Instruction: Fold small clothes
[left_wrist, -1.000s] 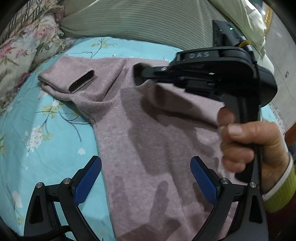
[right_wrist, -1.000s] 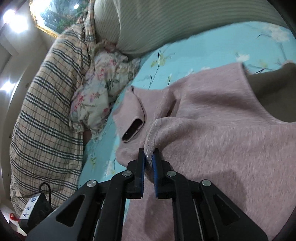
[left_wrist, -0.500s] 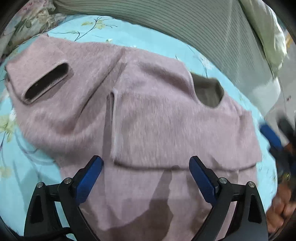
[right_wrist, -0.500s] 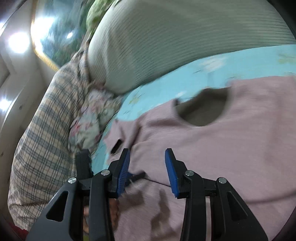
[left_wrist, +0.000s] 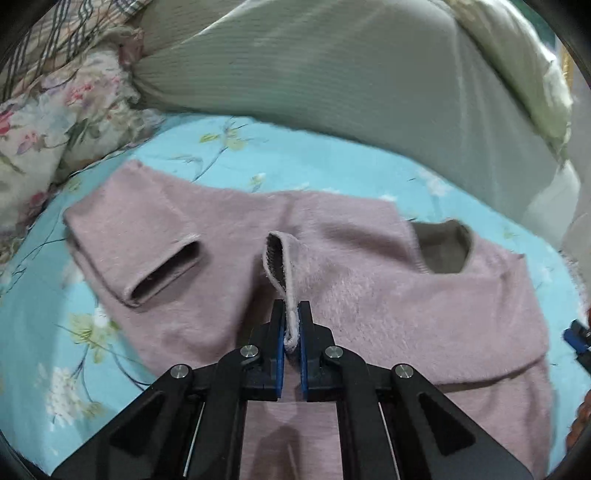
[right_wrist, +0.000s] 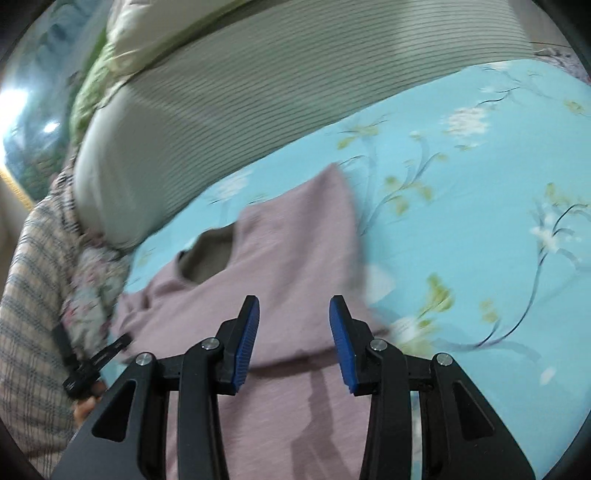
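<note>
1. The left gripper (left_wrist: 291, 325) is clamped tight on a cuff (left_wrist: 282, 266) of the pink sweater (left_wrist: 369, 295); the hemmed edge sits pinched between its blue pads (left_wrist: 280, 343) and stands up in a small loop just ahead of the fingertips.
2. The right gripper (right_wrist: 293, 332) hangs with its jaws apart and nothing between its pads (right_wrist: 245, 343); sweater fabric (right_wrist: 280, 258) lies below and ahead of it.
3. Ahead and to the left of the left gripper, the other sleeve (left_wrist: 125, 243) lies folded across the body, its open cuff a dark slot facing back toward the gripper.
4. Ahead and to the right of the left gripper is the neck opening (left_wrist: 441, 249), showing a grey-brown inside. In the right view the same opening (right_wrist: 208, 254) sits ahead and to the left of the right gripper.
5. Right of the left gripper, a folded layer of the sweater ends in a soft edge, and the tip of the right gripper (left_wrist: 578, 341) peeks in at the frame's border.
6. The sweater lies spread on a blue floral sheet (left_wrist: 48, 332), which runs out on both sides; it stretches wide to the right of the right gripper (right_wrist: 480, 221).
7. Beyond the sweater, a ribbed grey-green pillow (left_wrist: 332, 81) lies across the far side.
8. Far left of the left gripper are a floral pillow (left_wrist: 48, 122) and a plaid cloth (left_wrist: 74, 33).
</note>
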